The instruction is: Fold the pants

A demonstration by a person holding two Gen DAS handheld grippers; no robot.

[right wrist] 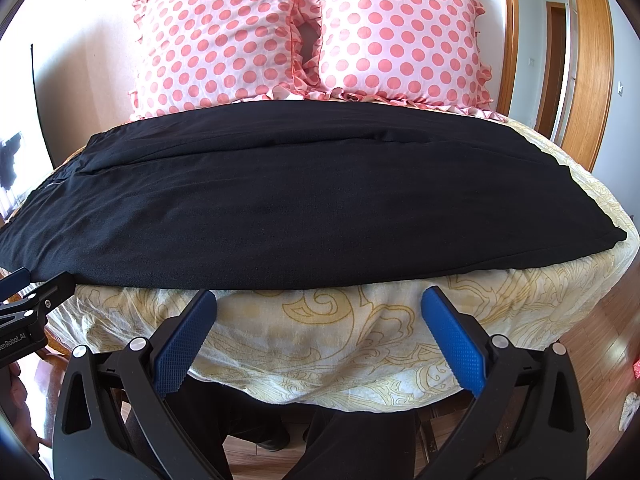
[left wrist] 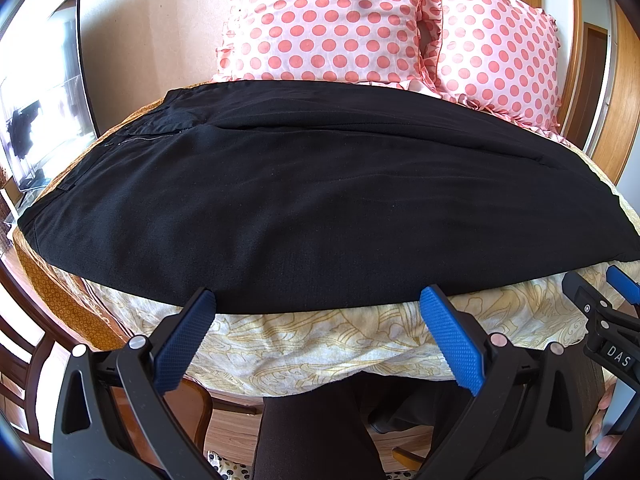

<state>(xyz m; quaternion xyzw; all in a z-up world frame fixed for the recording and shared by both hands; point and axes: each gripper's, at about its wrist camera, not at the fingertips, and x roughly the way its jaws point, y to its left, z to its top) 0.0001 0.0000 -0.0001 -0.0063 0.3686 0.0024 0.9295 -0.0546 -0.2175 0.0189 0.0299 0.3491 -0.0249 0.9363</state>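
Pants (left wrist: 320, 200) lie spread flat on the cloth-covered table (left wrist: 320, 344) (seemingly unfolded), every fold remaining, while left gripper (left wrist: 316, 300) and right gripper (right wrist: 318, 300) gape wide, empty.

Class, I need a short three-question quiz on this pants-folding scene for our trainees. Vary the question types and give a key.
1. True or false: the left gripper is shut on the black pants.
2. What stands behind the pants? A) a laundry basket B) two polka-dot pillows C) a stack of towels
3. Fill in: the pants' waistband end with the zipper lies toward the ____ side of both views.

Key: 1 false, its fingers are spread and empty; 2 B; 3 left.
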